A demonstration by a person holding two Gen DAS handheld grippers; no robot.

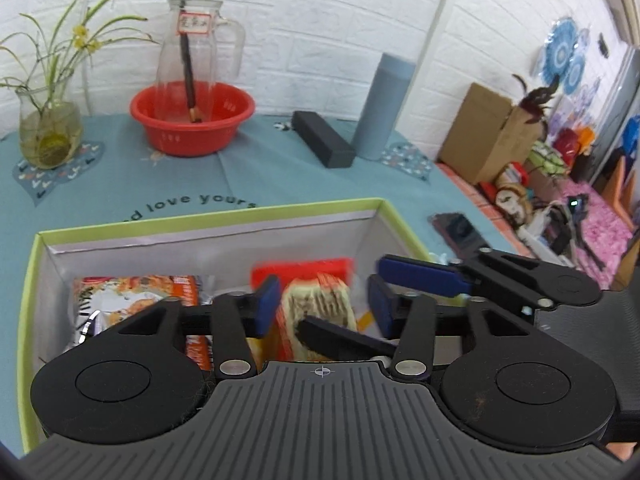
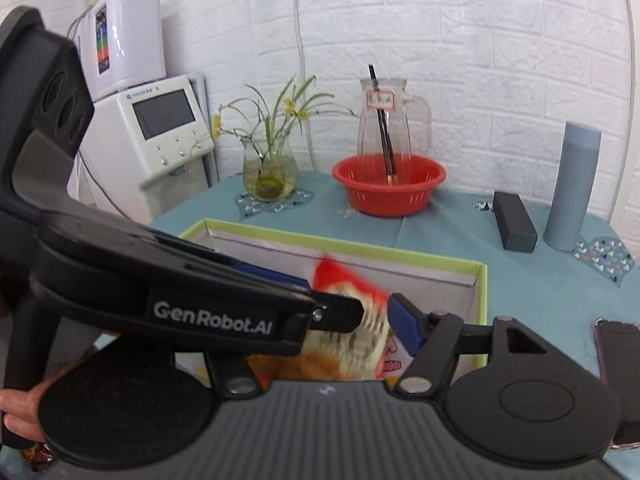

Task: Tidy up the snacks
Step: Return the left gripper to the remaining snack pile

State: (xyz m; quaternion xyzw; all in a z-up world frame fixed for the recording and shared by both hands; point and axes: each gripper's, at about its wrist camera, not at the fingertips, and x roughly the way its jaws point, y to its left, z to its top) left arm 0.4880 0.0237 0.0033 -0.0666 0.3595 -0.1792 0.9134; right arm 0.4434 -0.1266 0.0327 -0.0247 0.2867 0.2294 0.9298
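A green-rimmed cardboard box with white inner walls lies on the teal tablecloth. Inside, an orange snack packet lies at the left. A red and cream snack packet, blurred, hangs over the box's middle. My left gripper stands open around it, and a gap shows at its right blue pad. My right gripper comes in from the right and is also open; its blue pad sits beside the packet's edge. Its other finger is hidden under the left gripper.
At the back stand a red basin holding a glass jug, a plant vase, a black case and a grey-blue cylinder. A phone lies right of the box. A white machine stands beyond the table's left.
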